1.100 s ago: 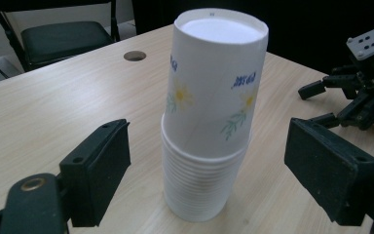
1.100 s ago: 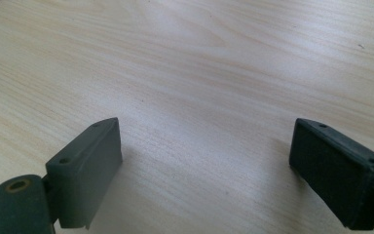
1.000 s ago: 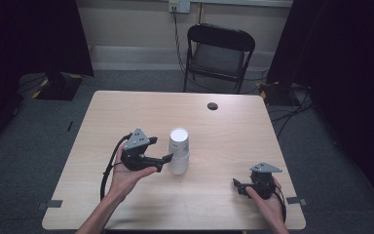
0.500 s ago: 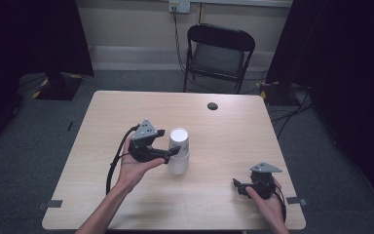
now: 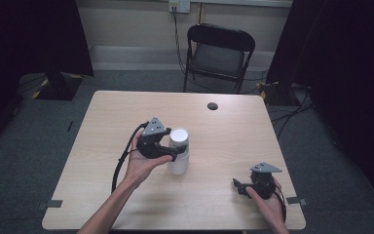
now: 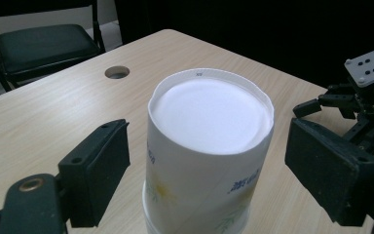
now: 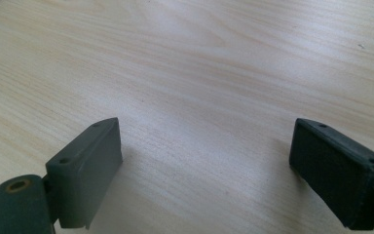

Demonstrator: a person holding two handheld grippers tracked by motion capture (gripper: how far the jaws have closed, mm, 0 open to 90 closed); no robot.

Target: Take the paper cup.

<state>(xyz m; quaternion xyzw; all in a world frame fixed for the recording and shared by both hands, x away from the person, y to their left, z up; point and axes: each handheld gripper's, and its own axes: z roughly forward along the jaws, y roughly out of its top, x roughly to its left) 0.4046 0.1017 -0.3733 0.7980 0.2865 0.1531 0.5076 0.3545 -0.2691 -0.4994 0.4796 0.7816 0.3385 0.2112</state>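
Since the earlier frames the left gripper (image 5: 168, 152) has advanced to the right and toward the far side, closing in on the paper cup (image 5: 178, 150), so that its jaws now stand on either side of the cup. Left gripper view: the cup (image 6: 209, 146) stands upside down, white base uppermost, between the two black jaws; a clear gap shows on each side, so the jaws are spread wide and not pressing the wall. The cup itself sits near the middle of the table (image 5: 102, 122), slightly left of centre. Right gripper (image 5: 241, 187) rests at the near right corner, well apart from the cup, unchanged in place; its own view shows its jaws wide apart over bare wood with nothing between them. A small dark hole (image 5: 213, 106) lies at the far side of the tabletop. A black folding chair (image 5: 219, 56) stands beyond the far edge.
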